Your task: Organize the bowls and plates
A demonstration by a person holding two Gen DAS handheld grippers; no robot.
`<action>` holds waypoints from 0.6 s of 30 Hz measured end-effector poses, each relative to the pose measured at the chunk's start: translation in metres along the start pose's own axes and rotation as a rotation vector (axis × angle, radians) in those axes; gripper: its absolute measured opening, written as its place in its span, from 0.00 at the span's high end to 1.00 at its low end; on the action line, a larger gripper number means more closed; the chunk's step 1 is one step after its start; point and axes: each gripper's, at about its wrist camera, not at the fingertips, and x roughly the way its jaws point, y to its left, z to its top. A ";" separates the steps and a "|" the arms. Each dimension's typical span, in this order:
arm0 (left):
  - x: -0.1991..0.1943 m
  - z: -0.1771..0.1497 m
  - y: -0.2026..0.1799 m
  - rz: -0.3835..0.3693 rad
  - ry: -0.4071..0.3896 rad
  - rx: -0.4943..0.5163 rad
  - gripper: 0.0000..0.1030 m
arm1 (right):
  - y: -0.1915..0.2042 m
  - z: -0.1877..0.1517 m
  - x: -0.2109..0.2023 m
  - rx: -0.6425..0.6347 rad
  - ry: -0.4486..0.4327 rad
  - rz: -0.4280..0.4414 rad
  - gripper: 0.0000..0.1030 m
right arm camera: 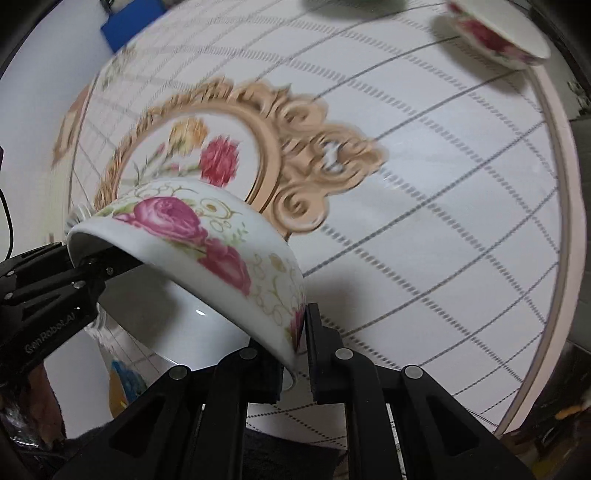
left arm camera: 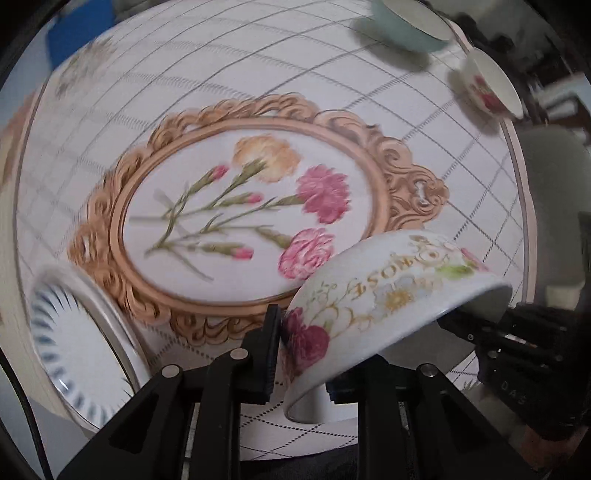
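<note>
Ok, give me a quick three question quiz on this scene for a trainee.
1. True or false: only one gripper holds the rose bowl.
2. In the left wrist view, what lies at lower left? A: striped plate. B: mug. C: spoon.
3. Fill in: the green bowl stands on the flowered ____.

Key:
1. False. The left gripper and the right gripper each clamp its rim.
2. A
3. tablecloth
</note>
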 end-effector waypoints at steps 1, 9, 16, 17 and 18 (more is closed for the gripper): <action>0.004 -0.001 0.004 0.008 0.009 -0.007 0.83 | 0.006 0.001 0.002 -0.015 0.014 -0.004 0.89; 0.021 -0.033 0.024 0.009 0.055 -0.049 0.83 | 0.038 -0.004 0.015 -0.083 0.075 -0.030 0.89; 0.042 -0.040 0.024 0.006 0.081 -0.046 0.83 | 0.038 -0.002 0.017 -0.050 0.069 -0.046 0.89; 0.041 -0.041 0.024 0.005 0.079 -0.044 0.83 | 0.038 -0.001 0.017 -0.046 0.070 -0.044 0.89; 0.040 -0.042 0.024 0.006 0.071 -0.042 0.82 | 0.039 0.000 0.018 -0.044 0.071 -0.043 0.89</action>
